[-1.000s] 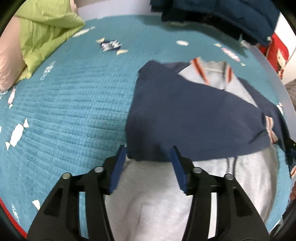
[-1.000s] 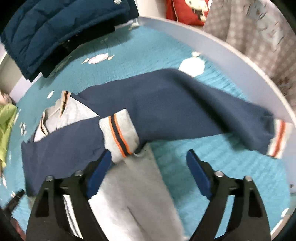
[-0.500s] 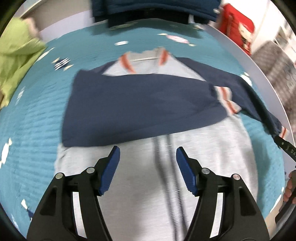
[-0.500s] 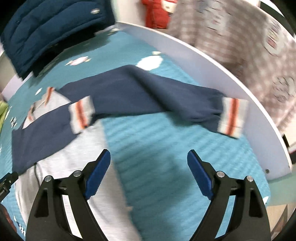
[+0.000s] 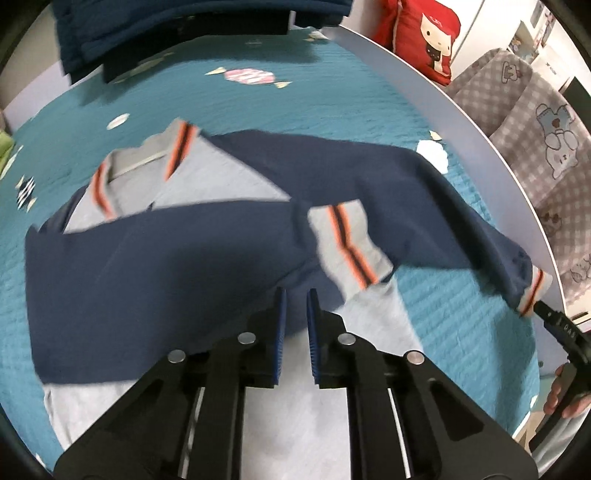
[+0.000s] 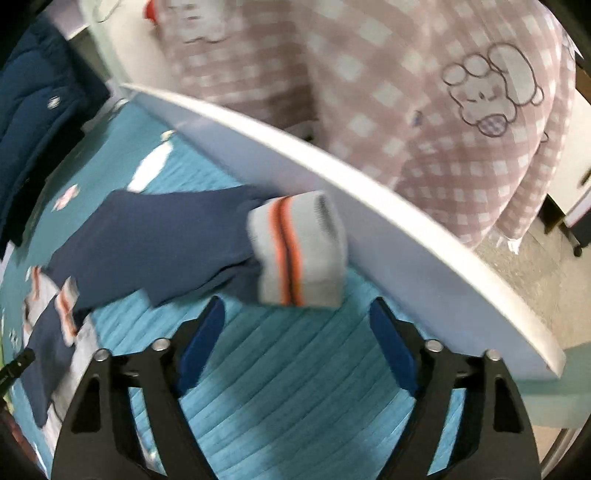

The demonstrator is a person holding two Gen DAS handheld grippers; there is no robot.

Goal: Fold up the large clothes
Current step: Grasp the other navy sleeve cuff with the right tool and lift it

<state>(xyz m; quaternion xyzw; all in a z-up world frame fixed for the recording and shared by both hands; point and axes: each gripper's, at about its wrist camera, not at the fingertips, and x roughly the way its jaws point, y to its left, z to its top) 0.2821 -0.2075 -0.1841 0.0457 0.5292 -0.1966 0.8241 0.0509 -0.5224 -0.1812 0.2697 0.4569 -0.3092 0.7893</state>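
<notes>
A grey and navy sweatshirt (image 5: 192,258) lies spread on the teal quilted bed (image 5: 325,99), collar toward the far edge, where dark blue padded garments (image 5: 155,33) are piled. One navy sleeve is folded across the chest, its grey cuff (image 5: 347,247) with orange and dark stripes resting on the grey body near the garment's middle. The other navy sleeve (image 5: 424,192) extends toward the bed's right edge, along the white rail (image 5: 480,122). The left tool (image 5: 294,325) sits over the grey body with its blue pads drawn nearly together, a narrow gap showing between them; whether fabric is pinched there cannot be told. The right tool (image 6: 297,339) is spread wide, its pads on either side of and just short of the extended sleeve's striped cuff (image 6: 299,251), which lies beside the white rail (image 6: 332,173); no contact with the cuff is visible. A pink checked fabric (image 6: 406,92) with a cartoon print hangs beyond the rail. A red cushion (image 5: 421,33) stands beyond the bed's far right corner.
</notes>
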